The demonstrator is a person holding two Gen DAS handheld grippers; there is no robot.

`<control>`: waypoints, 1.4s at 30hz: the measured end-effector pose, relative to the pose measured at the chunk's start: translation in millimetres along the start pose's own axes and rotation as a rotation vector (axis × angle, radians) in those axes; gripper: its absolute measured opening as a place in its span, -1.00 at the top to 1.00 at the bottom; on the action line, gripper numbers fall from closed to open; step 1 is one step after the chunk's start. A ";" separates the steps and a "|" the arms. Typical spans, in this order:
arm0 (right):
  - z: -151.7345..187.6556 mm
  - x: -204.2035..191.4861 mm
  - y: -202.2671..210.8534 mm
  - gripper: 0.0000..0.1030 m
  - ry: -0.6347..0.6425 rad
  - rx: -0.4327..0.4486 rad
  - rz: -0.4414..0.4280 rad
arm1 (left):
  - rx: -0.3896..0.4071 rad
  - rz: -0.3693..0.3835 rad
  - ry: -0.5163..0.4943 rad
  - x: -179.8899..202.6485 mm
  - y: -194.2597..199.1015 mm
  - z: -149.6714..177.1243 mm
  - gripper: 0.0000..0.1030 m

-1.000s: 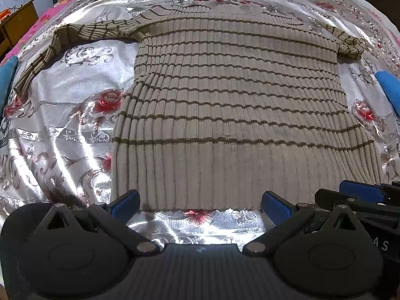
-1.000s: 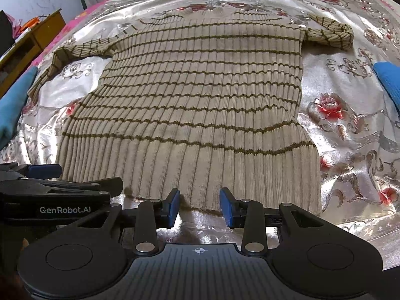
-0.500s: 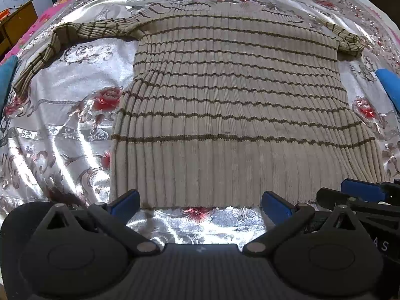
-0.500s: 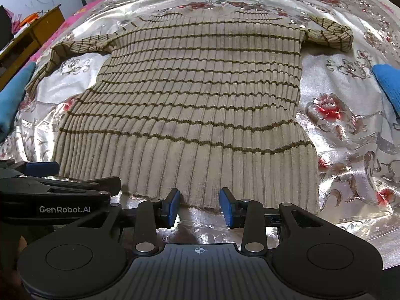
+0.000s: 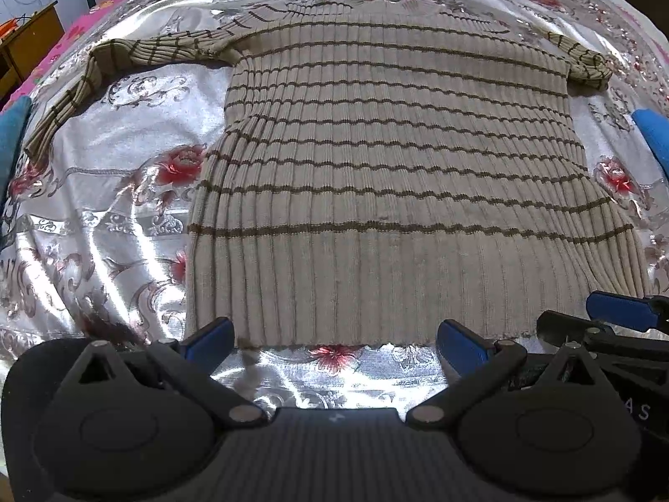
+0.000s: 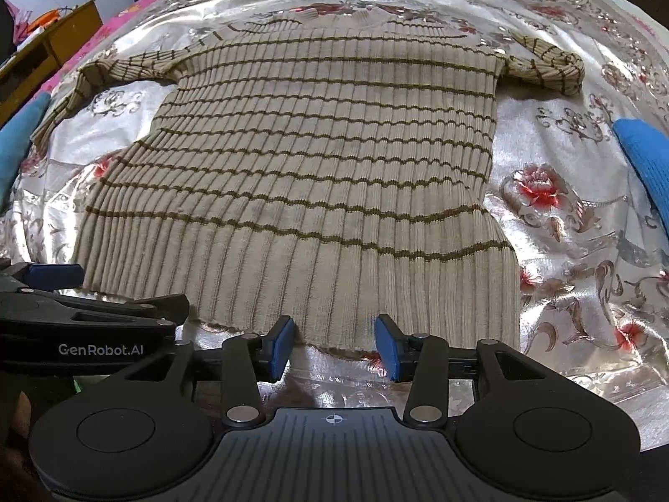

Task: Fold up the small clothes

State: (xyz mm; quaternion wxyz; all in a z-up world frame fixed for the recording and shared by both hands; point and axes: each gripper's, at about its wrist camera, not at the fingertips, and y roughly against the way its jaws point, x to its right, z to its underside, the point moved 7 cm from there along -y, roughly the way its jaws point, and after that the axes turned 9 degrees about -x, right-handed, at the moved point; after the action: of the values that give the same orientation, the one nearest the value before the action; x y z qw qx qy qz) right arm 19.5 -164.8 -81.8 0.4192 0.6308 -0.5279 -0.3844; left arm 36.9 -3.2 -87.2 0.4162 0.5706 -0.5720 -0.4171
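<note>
Striped sweater [image 5: 389, 192] flat – right sleeve bunched (cuff hidden), left gripper [image 5: 334, 341] wide apart, right gripper [image 6: 333, 345] just widening, empty.

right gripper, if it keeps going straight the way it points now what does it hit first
Most likely the bottom hem of the striped sweater, which lies just ahead between the open fingers of the right gripper. Depth is hard to judge; it could meet the satin bedspread first.

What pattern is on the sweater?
Beige rib knit with thin dark olive-brown horizontal stripes on the sweater; clearest in the right wrist view.

A blue cloth [image 6: 646, 159] at the bed's right edge is cut off by the frame; another blue piece [image 5: 10, 134] likewise at the left.
</note>
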 end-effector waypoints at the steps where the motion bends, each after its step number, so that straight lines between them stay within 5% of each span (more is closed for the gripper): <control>1: 0.0 -0.2 -0.1 0.16 -0.002 0.001 -0.001 | 0.000 -0.003 -0.002 0.3 0.2 0.1 -1.00; 28: 2.6 -5.3 -1.5 0.05 0.019 -0.010 0.017 | -0.019 -0.062 -0.032 1.3 -2.7 3.5 -1.00; 42: -1.9 3.6 -3.6 0.01 -0.018 -0.001 -0.021 | -0.087 0.019 0.036 -7.0 -24.3 8.1 -1.00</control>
State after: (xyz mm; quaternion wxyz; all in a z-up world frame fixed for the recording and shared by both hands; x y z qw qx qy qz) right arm 23.1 -167.8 -84.6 0.4108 0.6326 -0.5247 -0.3947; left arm 36.7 3.8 -112.8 0.4548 0.5540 -0.5509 -0.4275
